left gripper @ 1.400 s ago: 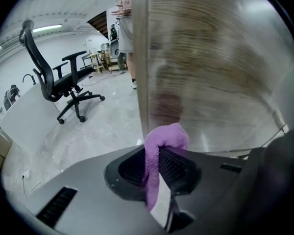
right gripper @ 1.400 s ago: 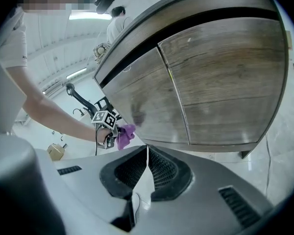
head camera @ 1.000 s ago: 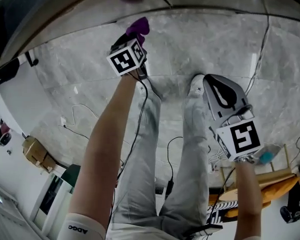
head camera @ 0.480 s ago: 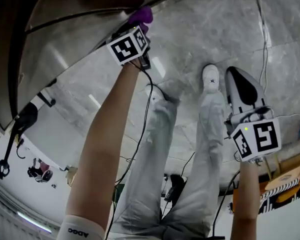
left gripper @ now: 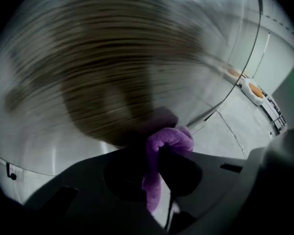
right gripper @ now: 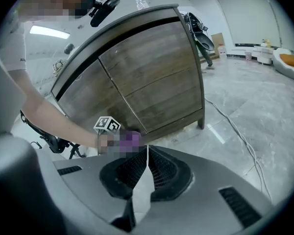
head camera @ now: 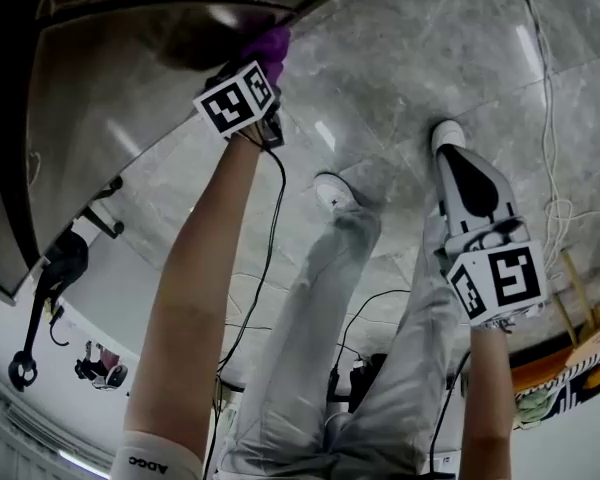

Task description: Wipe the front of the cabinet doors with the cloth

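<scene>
The cloth (left gripper: 167, 140), clamped in my left tongs (left gripper: 157, 156), sits against the cabinet door (left gripper: 112, 72) at eleven o'clock. My right tongs (right gripper: 147, 155) hang at four o'clock, closed on nothing.

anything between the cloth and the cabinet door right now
Nothing visible. The purple cloth, clamped in the left gripper, sits right at the lower part of the cabinet door, with no object between them.

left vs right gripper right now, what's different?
The left gripper has its fingers shut on the purple cloth; the right gripper has its fingers shut on nothing. The left gripper is up at the wooden cabinet door, with the cloth close against its face; the right gripper hangs away from it, over the floor. Both are shut.
</scene>
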Demonstrator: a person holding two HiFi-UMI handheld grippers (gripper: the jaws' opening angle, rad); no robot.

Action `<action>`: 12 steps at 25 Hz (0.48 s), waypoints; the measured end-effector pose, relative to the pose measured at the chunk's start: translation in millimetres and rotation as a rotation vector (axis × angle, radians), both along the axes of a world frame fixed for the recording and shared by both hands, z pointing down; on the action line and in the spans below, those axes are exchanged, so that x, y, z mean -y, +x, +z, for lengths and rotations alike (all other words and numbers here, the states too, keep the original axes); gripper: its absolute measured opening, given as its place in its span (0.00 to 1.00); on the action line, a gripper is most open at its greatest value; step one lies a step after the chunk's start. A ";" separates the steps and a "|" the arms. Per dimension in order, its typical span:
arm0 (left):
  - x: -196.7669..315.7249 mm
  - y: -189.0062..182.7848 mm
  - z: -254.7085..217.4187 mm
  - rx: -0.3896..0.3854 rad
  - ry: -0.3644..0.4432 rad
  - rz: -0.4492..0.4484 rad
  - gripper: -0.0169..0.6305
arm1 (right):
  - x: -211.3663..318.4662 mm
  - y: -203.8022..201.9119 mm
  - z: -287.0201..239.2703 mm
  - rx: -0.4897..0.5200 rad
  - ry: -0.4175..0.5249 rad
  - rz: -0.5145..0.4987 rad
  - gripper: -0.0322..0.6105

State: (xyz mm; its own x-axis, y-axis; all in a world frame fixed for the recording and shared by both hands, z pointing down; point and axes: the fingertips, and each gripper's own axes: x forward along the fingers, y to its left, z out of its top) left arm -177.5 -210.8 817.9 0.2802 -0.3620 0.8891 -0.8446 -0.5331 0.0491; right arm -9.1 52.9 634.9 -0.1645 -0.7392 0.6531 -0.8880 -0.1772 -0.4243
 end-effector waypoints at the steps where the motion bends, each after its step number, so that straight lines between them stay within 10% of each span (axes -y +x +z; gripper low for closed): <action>1: 1.3 -13.0 0.0 0.005 -0.006 -0.012 0.12 | 5.9 -8.2 -1.5 0.000 0.008 -0.009 0.10; 12: 7.9 -174.0 -10.2 0.071 0.006 -0.223 0.12 | 47.9 -66.3 -15.3 -0.047 0.064 -0.161 0.10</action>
